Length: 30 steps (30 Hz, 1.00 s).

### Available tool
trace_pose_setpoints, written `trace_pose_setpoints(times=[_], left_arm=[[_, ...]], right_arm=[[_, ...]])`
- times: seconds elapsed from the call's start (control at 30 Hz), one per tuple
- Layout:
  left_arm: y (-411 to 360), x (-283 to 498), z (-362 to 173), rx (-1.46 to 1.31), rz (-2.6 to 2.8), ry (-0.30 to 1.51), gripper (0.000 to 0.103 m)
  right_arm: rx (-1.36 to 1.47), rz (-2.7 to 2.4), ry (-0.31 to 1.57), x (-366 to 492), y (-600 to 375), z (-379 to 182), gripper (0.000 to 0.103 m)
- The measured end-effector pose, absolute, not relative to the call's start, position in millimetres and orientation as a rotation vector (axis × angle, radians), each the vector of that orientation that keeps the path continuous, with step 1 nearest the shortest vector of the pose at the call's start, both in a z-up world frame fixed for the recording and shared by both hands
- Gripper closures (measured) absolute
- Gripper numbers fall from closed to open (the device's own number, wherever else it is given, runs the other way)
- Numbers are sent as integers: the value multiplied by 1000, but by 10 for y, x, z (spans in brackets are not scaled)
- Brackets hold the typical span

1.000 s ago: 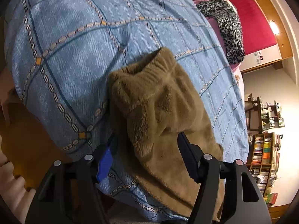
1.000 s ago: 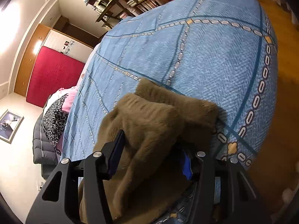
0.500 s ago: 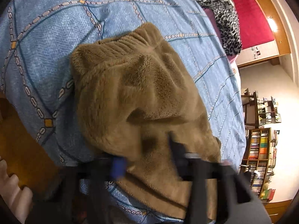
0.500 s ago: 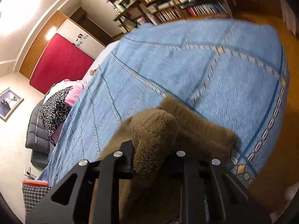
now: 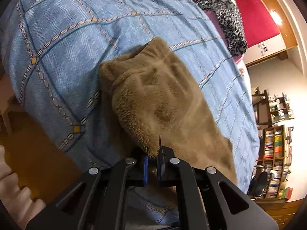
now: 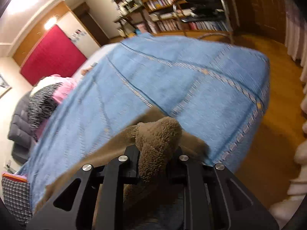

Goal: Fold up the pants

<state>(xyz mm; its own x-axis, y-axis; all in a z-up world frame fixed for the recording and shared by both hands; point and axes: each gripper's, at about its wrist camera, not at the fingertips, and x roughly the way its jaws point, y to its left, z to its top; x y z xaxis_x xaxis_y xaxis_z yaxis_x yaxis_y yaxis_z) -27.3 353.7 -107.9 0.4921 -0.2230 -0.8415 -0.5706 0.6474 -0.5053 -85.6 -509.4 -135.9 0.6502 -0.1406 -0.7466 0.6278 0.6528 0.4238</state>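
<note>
Brown fleece pants (image 5: pixel 159 103) lie bunched on the blue patterned bedspread (image 5: pixel 67 44) near its front edge. My left gripper (image 5: pixel 152 161) is shut on a fold of the pants' edge, the fleece pinched thin between the blue pads. In the right wrist view, the right gripper (image 6: pixel 156 157) is shut on a thick wad of the same pants (image 6: pixel 159 140), lifted a little off the bedspread (image 6: pixel 172 80). The rest of the pants trails down and left below that gripper.
A leopard-print cloth (image 5: pixel 228 19) and pink bedding lie at the bed's far end, by a red panel (image 5: pixel 255 13). Bookshelves (image 6: pixel 172 9) line the wall. Wooden floor (image 6: pixel 268 118) borders the bed. A plaid cloth (image 6: pixel 15 195) lies at the bed's edge.
Both grippers went from wide open around the pants to shut on folds of fleece. The right one rose and rolled, lifting its wad off the bedspread.
</note>
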Motion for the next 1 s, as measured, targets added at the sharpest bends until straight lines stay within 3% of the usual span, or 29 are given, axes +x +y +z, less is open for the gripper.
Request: trace_pose_setpoints(times=[0.1,0.2,0.27,0.3,0.33,0.5,0.57,0.8,1.0], left_arm=[[3561,-295,-1206,-875,263,1100,97],[3492,-260,-1241,-779,288,1141,88],[3433,-244,-1200,-693,342,1153,69],[3415,-242,-1159,-655,367,1145,52],[3401,-255,-1094,-620,387,1122,47],[3346,-314,-833,-523,437,1064,46],[3262,-309,-724,-489,443,1038,46],[2530,-1,-569,-389,248,1011,46],[1684,421,-754,-309,-2,1069,46]], right_arm=[[740,-496,787,-893,-5121,-1633,85],[723,-478,792,-921,-5133,-1724,84],[729,-458,791,-943,-5147,-1741,81],[738,-445,789,-958,-5165,-1741,80],[754,-432,784,-977,-5184,-1736,77],[858,-404,733,-1158,-5304,-1656,66],[863,-429,721,-1220,-5334,-1595,50],[779,-501,712,-1316,-5400,-1372,48],[781,-571,672,-1429,-5578,-1320,47]])
